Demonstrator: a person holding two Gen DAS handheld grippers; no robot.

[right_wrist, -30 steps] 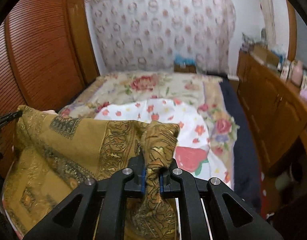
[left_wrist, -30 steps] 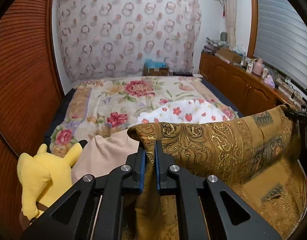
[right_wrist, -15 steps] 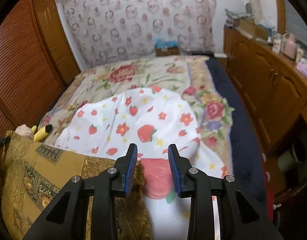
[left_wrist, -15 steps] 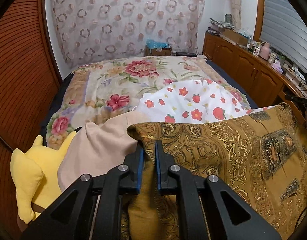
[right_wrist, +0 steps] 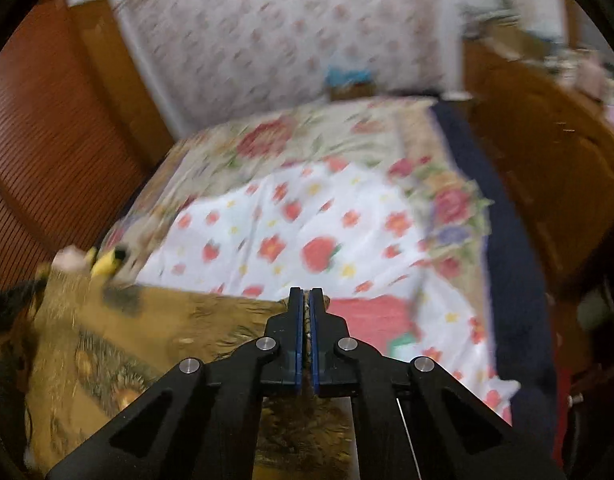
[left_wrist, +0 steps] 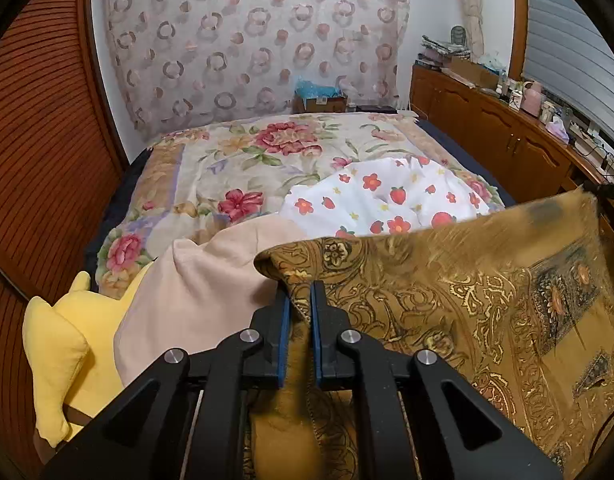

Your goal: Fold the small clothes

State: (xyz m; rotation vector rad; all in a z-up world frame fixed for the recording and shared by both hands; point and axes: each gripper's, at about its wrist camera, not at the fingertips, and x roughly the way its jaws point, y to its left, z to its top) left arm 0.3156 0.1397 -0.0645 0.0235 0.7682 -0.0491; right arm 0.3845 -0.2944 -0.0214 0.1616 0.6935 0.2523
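While the left gripper (left_wrist: pixel 298 300) kept its corner, the right gripper (right_wrist: pixel 306 300) had just reclenched on the gold cloth's (left_wrist: pixel 487 300) edge, ready for folding.

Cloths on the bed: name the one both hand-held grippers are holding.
The gold patterned cloth; the pink cloth and strawberry-print cloth lie ungripped beyond it.
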